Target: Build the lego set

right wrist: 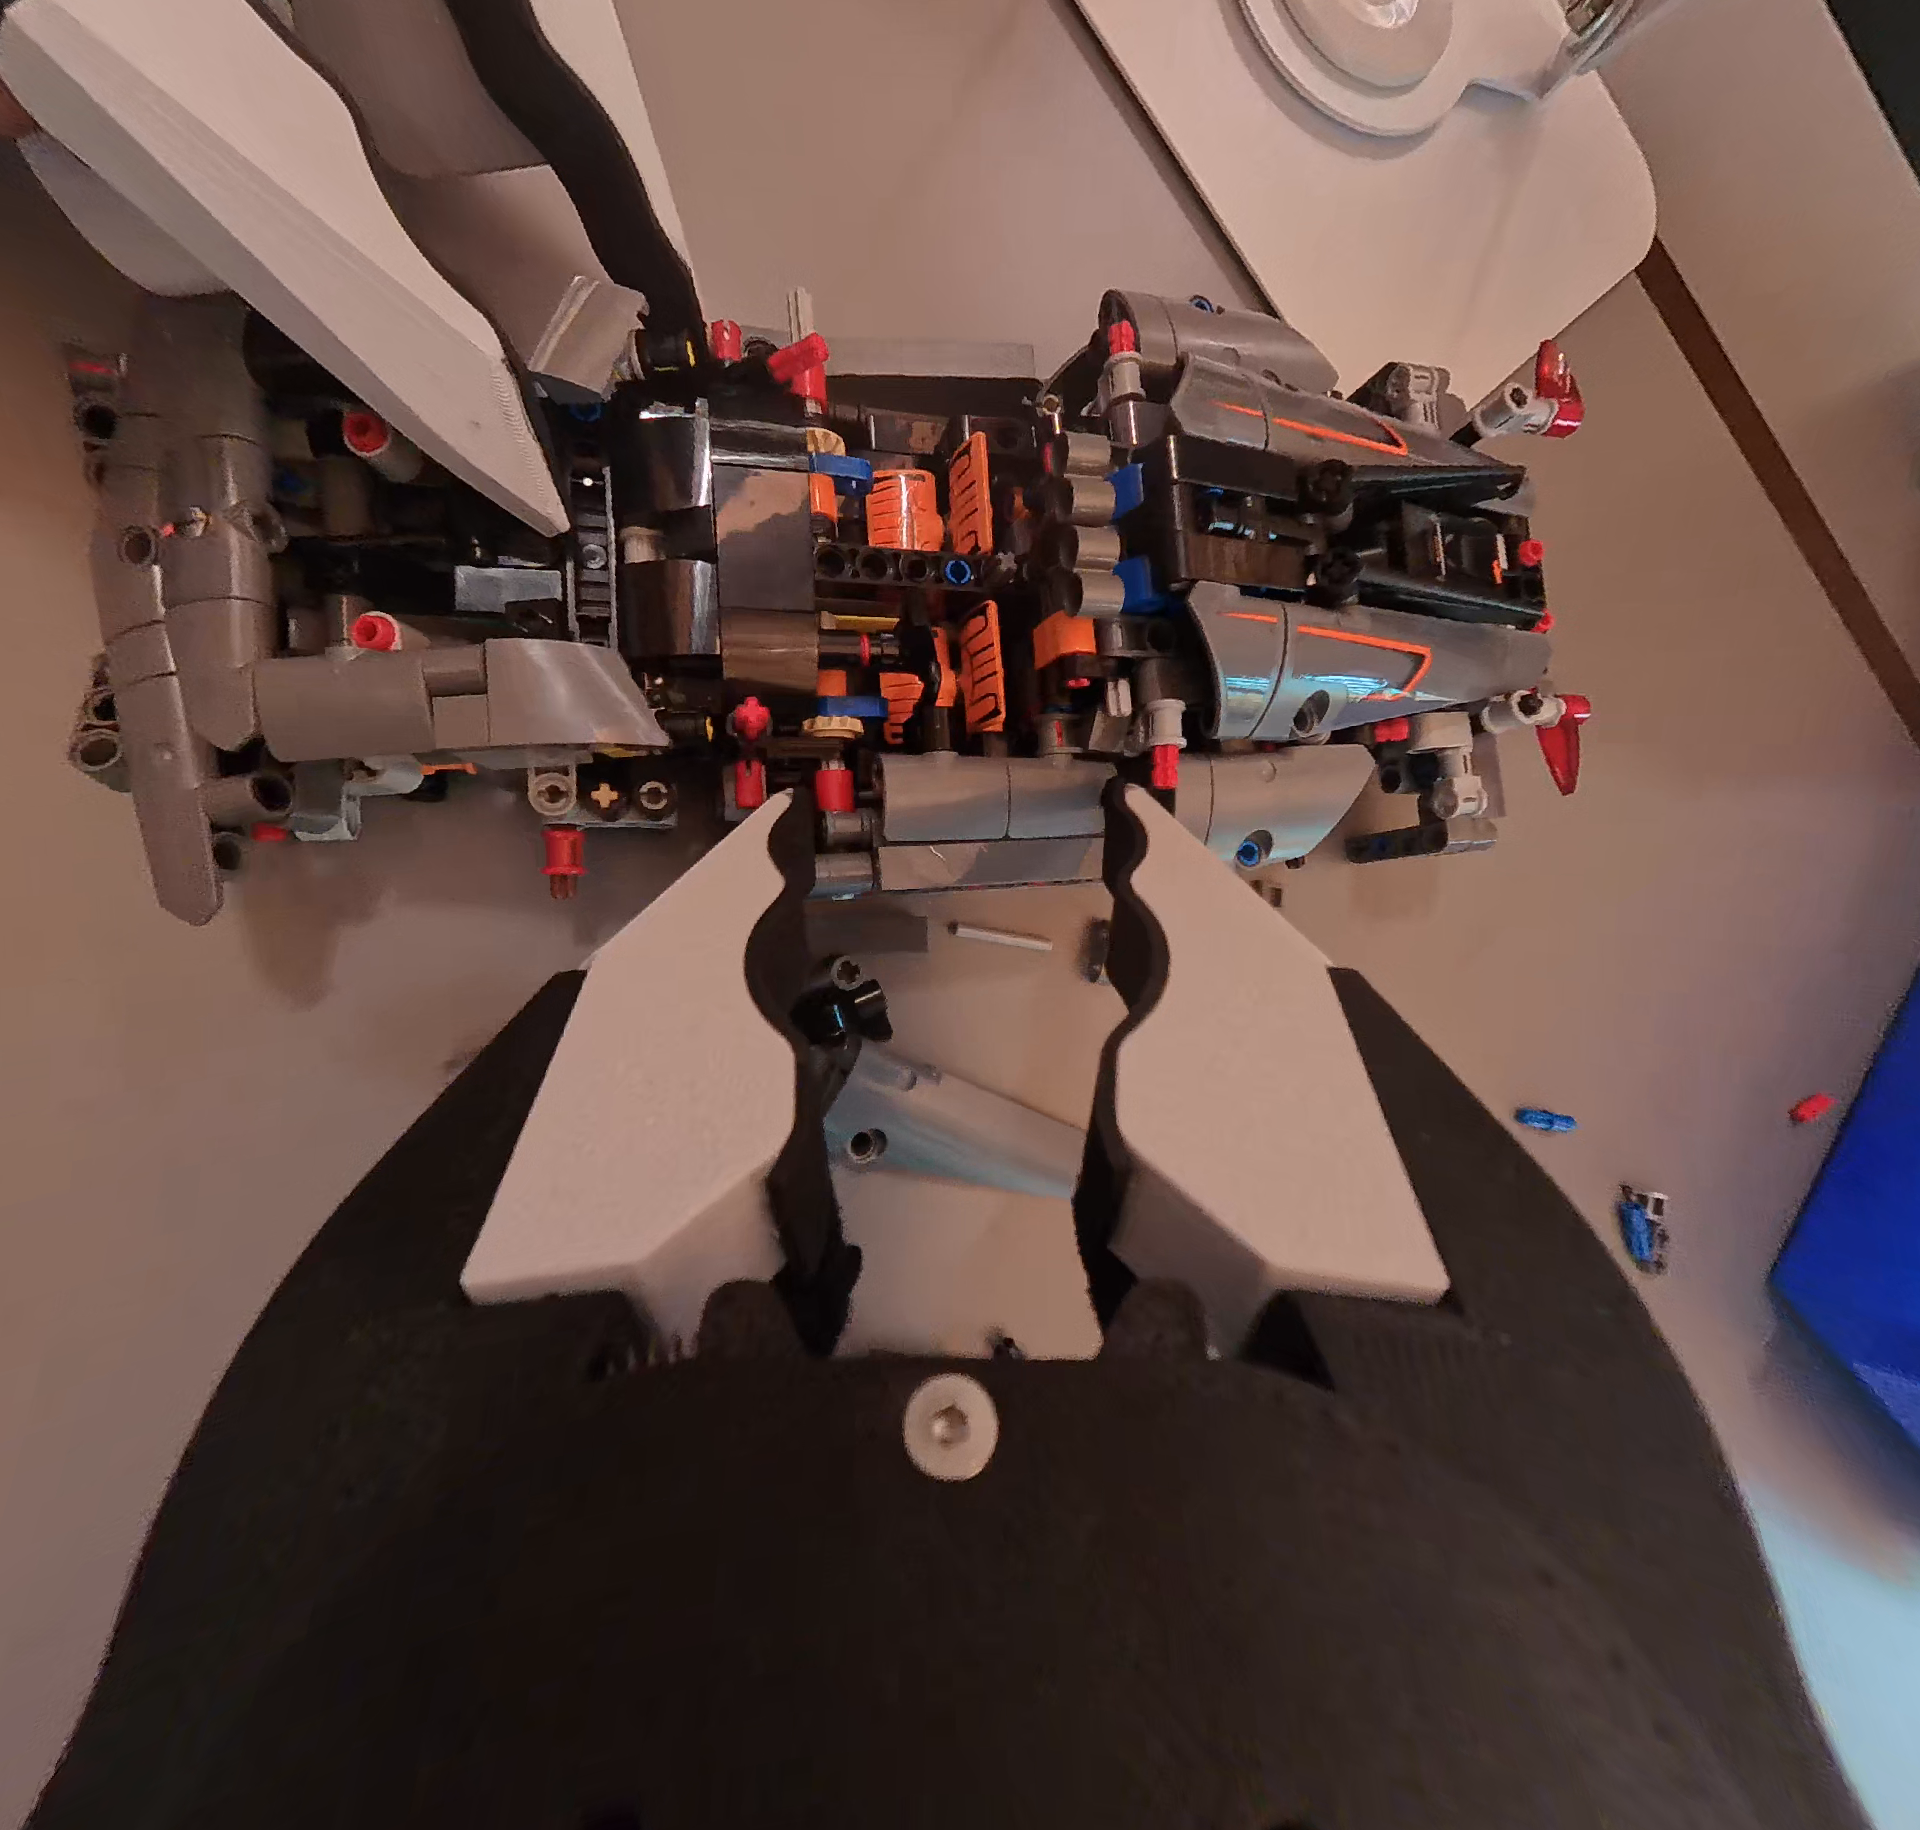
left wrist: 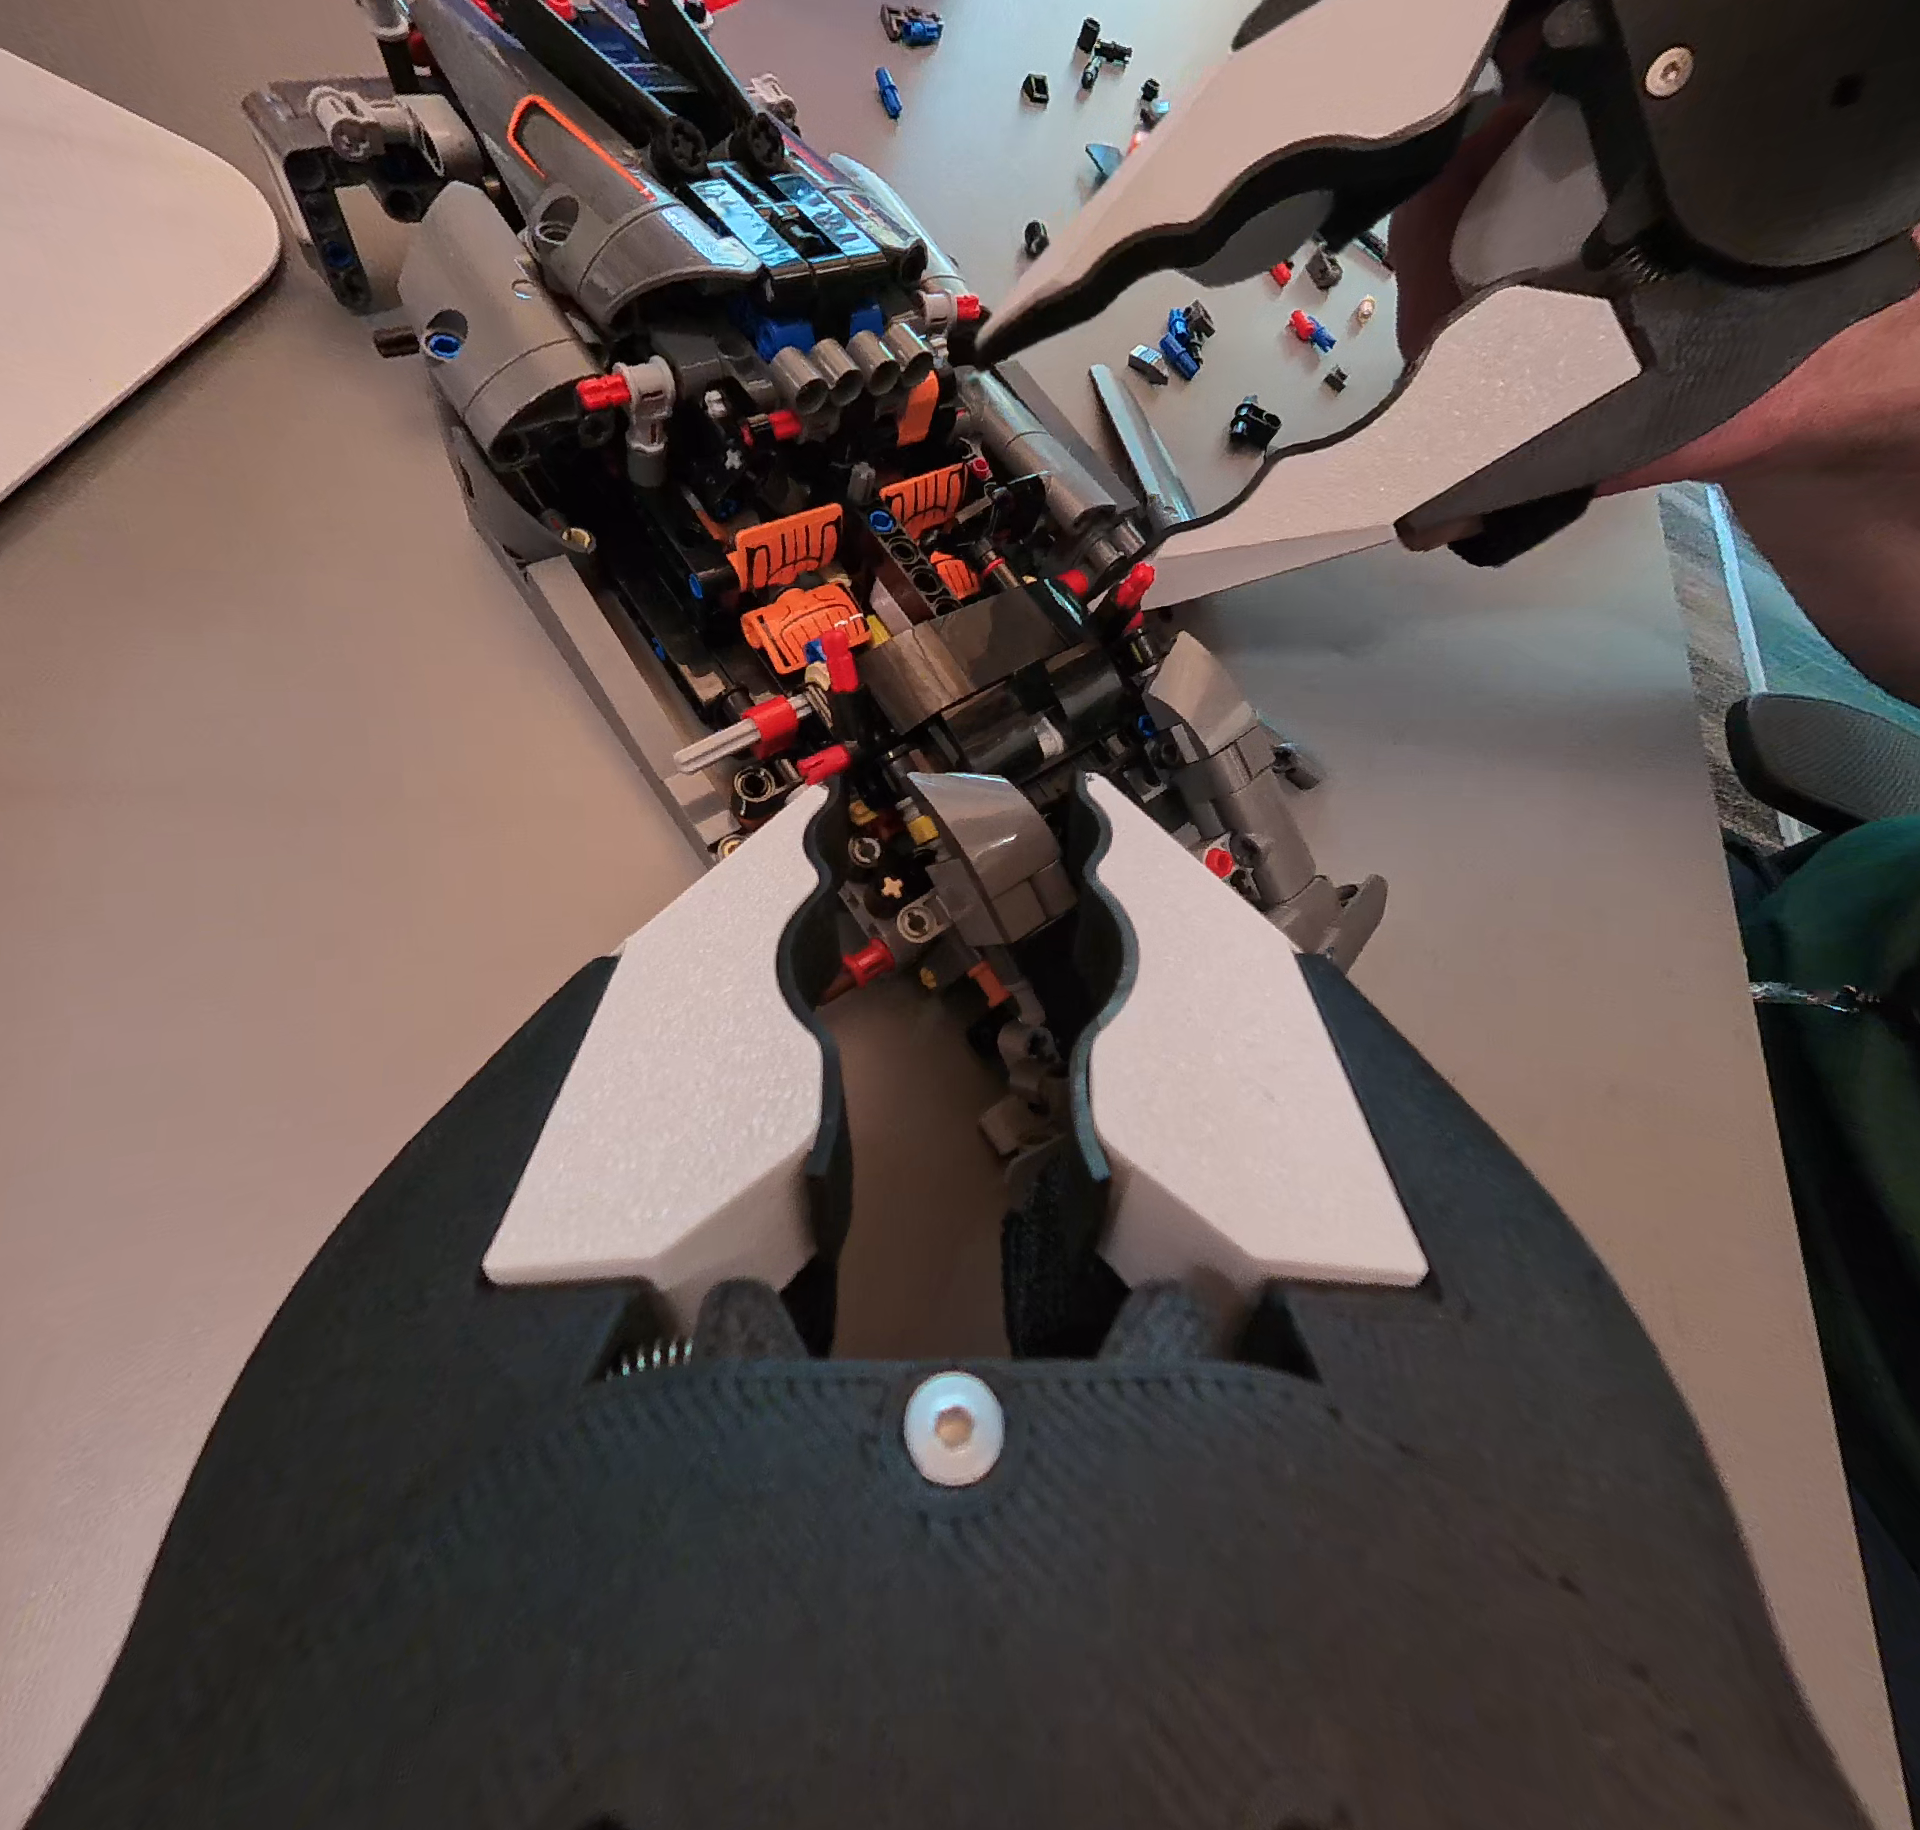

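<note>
A long grey, black and orange lego car lies on the table and is partly built; the right wrist view shows it side-on. My left gripper is open, its fingers straddling a grey curved panel at the car's near end. It also shows at the top left of the right wrist view. My right gripper is open, its fingertips straddling the grey side panel at the car's middle. In the left wrist view it reaches in from the upper right, tips against the car's side.
Several small loose pins and connectors lie beyond the car. A black connector, a grey panel and a thin white axle lie under my right gripper. A white board lies at the left. The table edge runs along the right. The thin white axle lies some 4 cm from my right tips, 12 cm from my left tips.
</note>
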Tool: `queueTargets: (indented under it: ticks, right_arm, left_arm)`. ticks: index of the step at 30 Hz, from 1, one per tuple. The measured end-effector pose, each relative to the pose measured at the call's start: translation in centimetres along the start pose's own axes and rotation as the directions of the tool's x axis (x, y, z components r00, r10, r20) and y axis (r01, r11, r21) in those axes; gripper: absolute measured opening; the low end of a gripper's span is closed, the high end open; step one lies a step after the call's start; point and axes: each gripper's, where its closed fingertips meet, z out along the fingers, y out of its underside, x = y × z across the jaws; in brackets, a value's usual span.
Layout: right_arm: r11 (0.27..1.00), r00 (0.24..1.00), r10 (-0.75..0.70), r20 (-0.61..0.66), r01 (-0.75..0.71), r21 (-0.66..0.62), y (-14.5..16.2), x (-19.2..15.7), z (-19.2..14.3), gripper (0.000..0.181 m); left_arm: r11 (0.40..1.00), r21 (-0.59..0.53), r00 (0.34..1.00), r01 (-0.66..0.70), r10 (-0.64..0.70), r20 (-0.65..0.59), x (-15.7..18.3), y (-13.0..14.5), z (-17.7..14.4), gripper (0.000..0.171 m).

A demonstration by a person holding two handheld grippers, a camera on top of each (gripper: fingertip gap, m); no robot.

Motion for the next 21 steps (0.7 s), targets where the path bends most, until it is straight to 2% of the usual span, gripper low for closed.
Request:
queueTargets:
  ticks: [5,16,21]
  right_arm:
    - [0.99,0.992,0.102,0.078,-0.108,0.086,0.2,-0.2,-0.9,0.055]
    - [0.939,0.928,0.3,0.222,-0.329,0.104,1.0,0.6,-0.8,0.065]
    - [0.894,0.866,0.379,0.326,-0.433,0.112,0.8,0.1,-0.2,0.066]
  left_arm:
    - [1.0,0.001,1.0,0.001,-0.001,-0.004,0.0,0.0,0.0,0.04]
    - [1.0,0.005,1.0,0.003,-0.002,-0.012,0.1,0.0,0.1,0.04]
    - [1.0,0.005,1.0,0.003,-0.002,-0.011,0.1,0.0,0.1,0.04]
